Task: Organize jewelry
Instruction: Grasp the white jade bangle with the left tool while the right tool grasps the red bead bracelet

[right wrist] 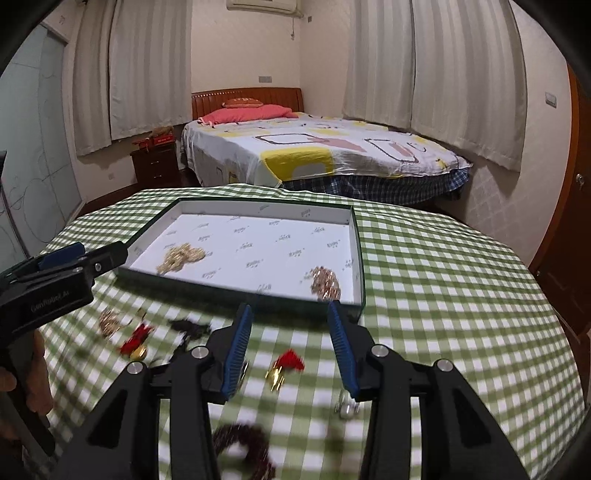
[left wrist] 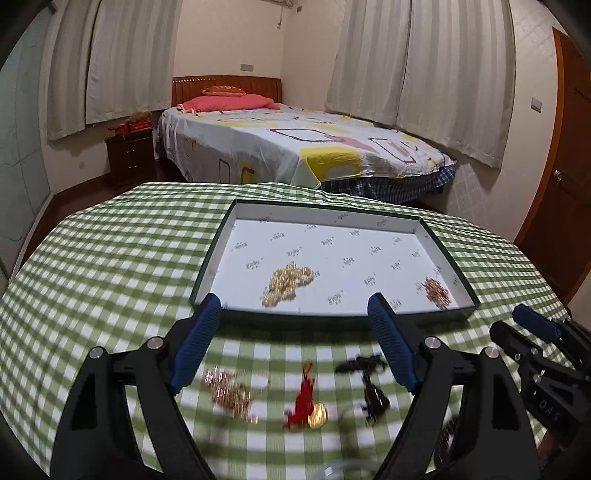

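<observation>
My surface (left wrist: 110, 258) wears a green checked cloth in a bedroom, with a bed (left wrist: 295, 147) beyond it, pale curtains (left wrist: 443, 74) and a wooden door (left wrist: 561, 184) off to the right. Ahead of both grippers sits the shallow tray (left wrist: 388, 218), holding a pale gold chain (left wrist: 290, 282) and a coppery chain (left wrist: 437, 291) in its near right corner. My left gripper (left wrist: 295, 325) is released, nothing between its fingers; under it lie a gold chain (left wrist: 231, 393), a red tassel with a coin (left wrist: 304, 404) and a dark piece (left wrist: 371, 384). My right gripper (right wrist: 290, 332) is released too, empty. Only its view shows a second red tassel (right wrist: 286, 363), a silvery piece (right wrist: 347, 404), a dark red bracelet (right wrist: 247, 448) nearest me, and the air conditioner (right wrist: 262, 5).
</observation>
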Demonstrator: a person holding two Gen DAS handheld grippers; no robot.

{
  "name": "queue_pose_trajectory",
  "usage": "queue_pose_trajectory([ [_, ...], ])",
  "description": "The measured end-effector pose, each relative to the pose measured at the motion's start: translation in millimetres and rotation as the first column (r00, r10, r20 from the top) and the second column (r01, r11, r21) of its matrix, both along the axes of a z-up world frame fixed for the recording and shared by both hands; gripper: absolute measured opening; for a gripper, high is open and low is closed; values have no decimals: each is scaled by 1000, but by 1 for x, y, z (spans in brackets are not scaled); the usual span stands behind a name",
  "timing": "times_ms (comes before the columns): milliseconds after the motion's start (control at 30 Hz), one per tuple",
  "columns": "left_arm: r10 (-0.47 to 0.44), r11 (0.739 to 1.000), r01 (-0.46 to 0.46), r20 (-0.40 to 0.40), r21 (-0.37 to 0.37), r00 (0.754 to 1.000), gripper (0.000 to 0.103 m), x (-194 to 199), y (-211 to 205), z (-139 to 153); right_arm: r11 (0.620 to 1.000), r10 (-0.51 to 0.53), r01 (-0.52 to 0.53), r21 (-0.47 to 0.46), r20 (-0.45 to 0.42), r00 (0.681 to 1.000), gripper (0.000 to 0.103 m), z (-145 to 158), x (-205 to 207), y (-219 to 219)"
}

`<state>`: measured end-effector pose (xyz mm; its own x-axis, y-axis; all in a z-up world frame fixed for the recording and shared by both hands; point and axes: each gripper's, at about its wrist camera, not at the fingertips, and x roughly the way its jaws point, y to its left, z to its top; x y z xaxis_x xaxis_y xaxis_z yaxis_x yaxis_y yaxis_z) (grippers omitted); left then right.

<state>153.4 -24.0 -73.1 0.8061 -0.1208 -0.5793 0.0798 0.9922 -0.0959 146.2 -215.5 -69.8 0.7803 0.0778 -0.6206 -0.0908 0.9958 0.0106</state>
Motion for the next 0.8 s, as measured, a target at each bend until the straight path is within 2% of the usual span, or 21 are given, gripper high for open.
queue_pose_trajectory([
  [200,25,1000,-25,-10,-8,1000,80,-42,9,-7,1000,-1,1,27,-10,1000,43,-12,-36,8],
  [467,59,998,-58,-58,8,997,80,-86,21,-28,997,21,-13,74,-112,993,48,-45,-58,19],
  [600,74,997,-75,-88,-3,993,80,-96,27,-40,997,15,-2,75,-172,985,51,-62,-59,22],
  [800,96,995,-98,-118,-15,988,81,-102,33,-52,999,5,2,39,-189,982,61,-67,-61,29],
])
